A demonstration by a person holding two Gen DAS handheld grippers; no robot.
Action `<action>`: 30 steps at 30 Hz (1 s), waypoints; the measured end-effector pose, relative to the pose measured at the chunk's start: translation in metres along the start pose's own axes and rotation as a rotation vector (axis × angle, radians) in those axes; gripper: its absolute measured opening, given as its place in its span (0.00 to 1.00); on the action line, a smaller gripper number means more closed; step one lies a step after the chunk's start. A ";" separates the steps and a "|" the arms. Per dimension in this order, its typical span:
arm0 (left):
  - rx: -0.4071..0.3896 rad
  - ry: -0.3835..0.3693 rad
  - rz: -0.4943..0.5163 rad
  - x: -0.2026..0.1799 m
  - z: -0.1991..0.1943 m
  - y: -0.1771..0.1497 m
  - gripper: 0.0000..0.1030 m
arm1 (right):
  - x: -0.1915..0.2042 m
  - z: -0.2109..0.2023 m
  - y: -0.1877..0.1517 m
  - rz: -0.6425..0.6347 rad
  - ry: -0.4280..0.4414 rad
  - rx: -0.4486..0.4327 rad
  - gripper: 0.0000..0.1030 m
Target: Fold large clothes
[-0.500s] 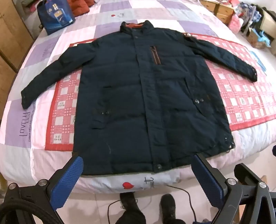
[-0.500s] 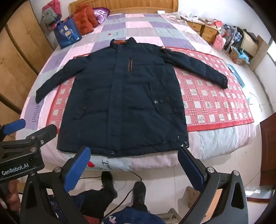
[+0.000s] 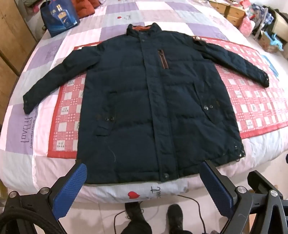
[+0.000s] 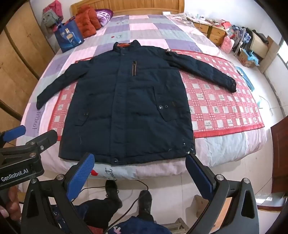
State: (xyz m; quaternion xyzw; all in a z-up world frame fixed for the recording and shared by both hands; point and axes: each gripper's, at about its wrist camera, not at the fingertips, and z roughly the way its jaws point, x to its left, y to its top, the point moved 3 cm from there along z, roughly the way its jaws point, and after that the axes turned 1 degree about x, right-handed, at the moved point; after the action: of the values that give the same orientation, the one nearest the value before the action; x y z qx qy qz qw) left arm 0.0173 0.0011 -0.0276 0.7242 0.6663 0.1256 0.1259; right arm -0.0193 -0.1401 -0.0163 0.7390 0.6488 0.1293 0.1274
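Right now the big dark navy padded jacket (image 3: pixel 153 108) lies face up and spread flat across the bed, collar with its orange lining toward the headboard, front closed, both sleeves stretched out to the sides, its hem close to the near edge of the mattress. It rests partly on a red-and-white checked mat (image 3: pixel 252 100) laid over the pink, lilac and grey patchwork quilt (image 3: pixel 162 10). Nothing is folded yet, so I would say the first fold is the step in hand. Both tools hang above the foot of the bed, pointing steeply down: the left gripper (image 3: pixel 144 189) has its blue-padded jaws spread wide with nothing between them, and the right gripper (image 4: pixel 142 174) stands equally wide and empty. To start well, I would take one sleeve near its cuff (image 3: pixel 27 106), pinching through the thick padding rather than just the slick shell, and lay it across the chest, then mirror it with the other sleeve (image 4: pixel 207 72); the puffy filling will likely spring back, so each fold wants pressing flat. Around it, a blue shopping bag (image 4: pixel 69 38) and orange-red cushions (image 4: pixel 88 21) sit near the headboard, well clear of the jacket. A black cable (image 4: pixel 136 183) trails on the floor by the person's dark shoes (image 4: pixel 111 189), and I judge it a tripping risk when stepping sideways.
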 end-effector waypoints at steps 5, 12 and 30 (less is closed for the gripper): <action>-0.004 0.003 -0.001 0.000 0.000 0.001 1.00 | 0.000 0.000 -0.003 0.001 0.001 -0.001 1.00; -0.018 0.006 -0.009 0.002 -0.011 -0.004 1.00 | -0.006 -0.002 -0.006 0.003 0.001 -0.007 1.00; -0.042 0.006 -0.008 0.009 -0.018 -0.012 1.00 | 0.002 -0.027 -0.002 0.018 -0.013 -0.029 1.00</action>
State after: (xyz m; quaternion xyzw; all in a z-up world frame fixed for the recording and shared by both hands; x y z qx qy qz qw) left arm 0.0009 0.0114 -0.0148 0.7181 0.6669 0.1412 0.1399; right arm -0.0302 -0.1371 0.0084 0.7437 0.6393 0.1350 0.1414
